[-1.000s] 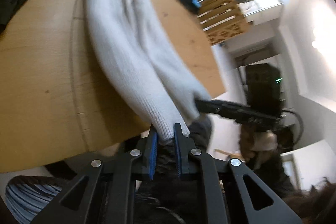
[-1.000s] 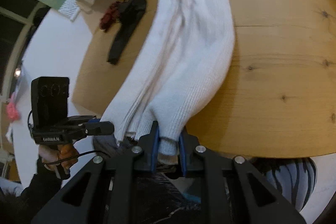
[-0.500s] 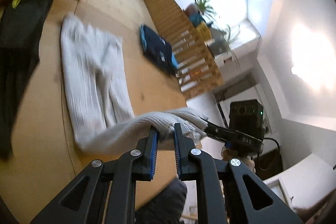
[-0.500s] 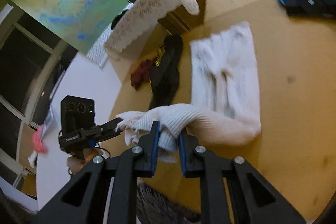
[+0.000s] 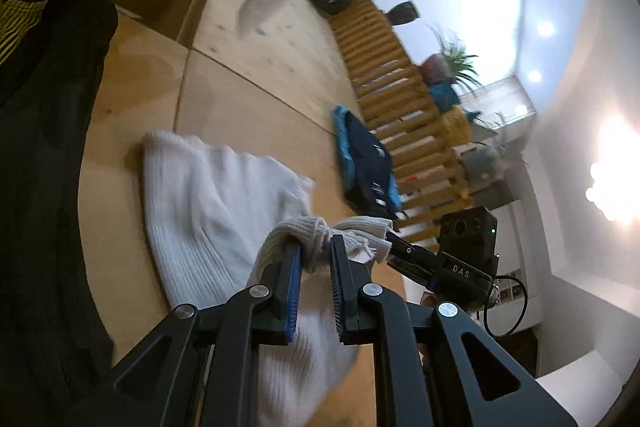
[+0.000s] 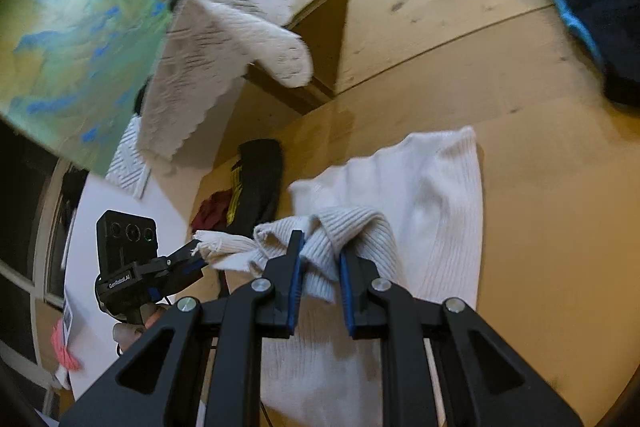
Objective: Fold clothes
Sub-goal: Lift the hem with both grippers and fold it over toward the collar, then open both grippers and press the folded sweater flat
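Observation:
A white ribbed knit garment (image 5: 208, 203) (image 6: 436, 195) lies on the wooden table (image 5: 132, 83) (image 6: 560, 211), its near end lifted and doubled back over the flat far part. My left gripper (image 5: 315, 255) is shut on one bunched corner of that lifted end. My right gripper (image 6: 321, 259) is shut on the other corner. Each gripper shows in the other's view, the right gripper (image 5: 394, 247) at the right, the left gripper (image 6: 194, 254) at the left, both pinching the same raised hem.
A dark garment (image 5: 44, 163) (image 6: 256, 183) lies along the table's left side, with a red cloth (image 6: 212, 207) beside it. A folded navy and blue garment (image 5: 366, 163) (image 6: 596, 7) sits at the far right. A slatted wooden rack (image 5: 400, 95) stands behind.
Both grippers have carried the garment's near end up off the table edge and forward over the rest, so the cloth now doubles on itself. Both stayed shut on it.

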Action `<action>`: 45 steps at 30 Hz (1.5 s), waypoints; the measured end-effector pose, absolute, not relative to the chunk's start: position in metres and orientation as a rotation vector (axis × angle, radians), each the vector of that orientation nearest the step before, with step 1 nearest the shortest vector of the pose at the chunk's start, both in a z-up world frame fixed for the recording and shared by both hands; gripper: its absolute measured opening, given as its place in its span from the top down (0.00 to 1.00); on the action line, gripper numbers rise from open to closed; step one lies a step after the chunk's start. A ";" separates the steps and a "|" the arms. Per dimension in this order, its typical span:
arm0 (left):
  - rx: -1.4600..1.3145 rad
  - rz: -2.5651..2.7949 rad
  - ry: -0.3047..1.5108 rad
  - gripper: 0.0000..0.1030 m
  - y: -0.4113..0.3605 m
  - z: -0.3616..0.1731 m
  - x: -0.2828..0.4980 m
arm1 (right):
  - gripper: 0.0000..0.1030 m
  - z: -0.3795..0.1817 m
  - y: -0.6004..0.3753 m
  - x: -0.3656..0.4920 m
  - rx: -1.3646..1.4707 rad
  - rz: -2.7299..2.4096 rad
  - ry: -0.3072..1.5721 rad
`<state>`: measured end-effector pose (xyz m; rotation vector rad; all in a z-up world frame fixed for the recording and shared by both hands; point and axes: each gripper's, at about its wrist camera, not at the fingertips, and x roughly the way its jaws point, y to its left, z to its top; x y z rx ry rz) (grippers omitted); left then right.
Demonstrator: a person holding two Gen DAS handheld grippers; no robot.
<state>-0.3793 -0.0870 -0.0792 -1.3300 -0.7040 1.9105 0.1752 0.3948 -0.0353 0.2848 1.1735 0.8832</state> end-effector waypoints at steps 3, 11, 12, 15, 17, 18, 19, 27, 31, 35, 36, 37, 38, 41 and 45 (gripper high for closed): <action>-1.377 1.906 -0.686 0.88 -0.080 -0.099 -0.398 | 0.85 -0.058 0.411 0.207 0.275 0.877 1.210; -1.503 1.895 -0.679 0.88 -0.072 -0.137 -0.435 | 0.83 -0.102 0.429 0.244 0.279 0.824 1.336; -1.548 1.895 -0.683 0.87 -0.072 -0.142 -0.441 | 0.81 -0.103 0.428 0.250 0.308 0.823 1.364; -1.580 1.897 -0.735 0.83 -0.079 -0.142 -0.453 | 0.65 -0.096 0.424 0.266 0.378 0.808 1.424; -1.550 1.946 -0.718 0.82 -0.084 -0.128 -0.455 | 0.48 -0.077 0.418 0.270 0.403 0.808 1.382; -1.518 1.985 -0.700 0.81 -0.088 -0.117 -0.453 | 0.47 -0.066 0.414 0.268 0.412 0.821 1.350; -1.487 2.008 -0.698 0.80 -0.092 -0.108 -0.449 | 0.47 -0.056 0.409 0.265 0.421 0.835 1.319; -1.453 1.911 -0.459 0.71 -0.051 -0.094 -0.393 | 0.73 -0.040 0.433 0.189 -0.085 0.929 1.209; -1.505 1.980 -0.287 0.71 -0.025 -0.116 -0.401 | 0.79 -0.067 0.452 0.179 -0.251 0.863 1.196; -1.548 2.152 -0.276 0.91 -0.052 -0.139 -0.414 | 0.98 -0.086 0.421 0.198 -0.116 0.818 1.213; -1.550 2.140 -0.313 0.91 -0.060 -0.140 -0.415 | 0.98 -0.084 0.413 0.203 -0.056 0.842 1.227; -1.557 2.125 -0.343 0.94 -0.066 -0.140 -0.414 | 0.98 -0.078 0.410 0.204 -0.030 0.867 1.227; -1.555 2.121 -0.351 0.94 -0.069 -0.137 -0.413 | 0.96 -0.072 0.408 0.206 -0.004 0.893 1.226; -1.477 2.114 -0.328 0.83 -0.062 -0.118 -0.408 | 0.92 -0.052 0.407 0.206 0.032 0.961 1.185; -1.405 2.107 -0.263 0.78 -0.037 -0.107 -0.414 | 0.92 -0.047 0.432 0.210 -0.029 0.992 1.175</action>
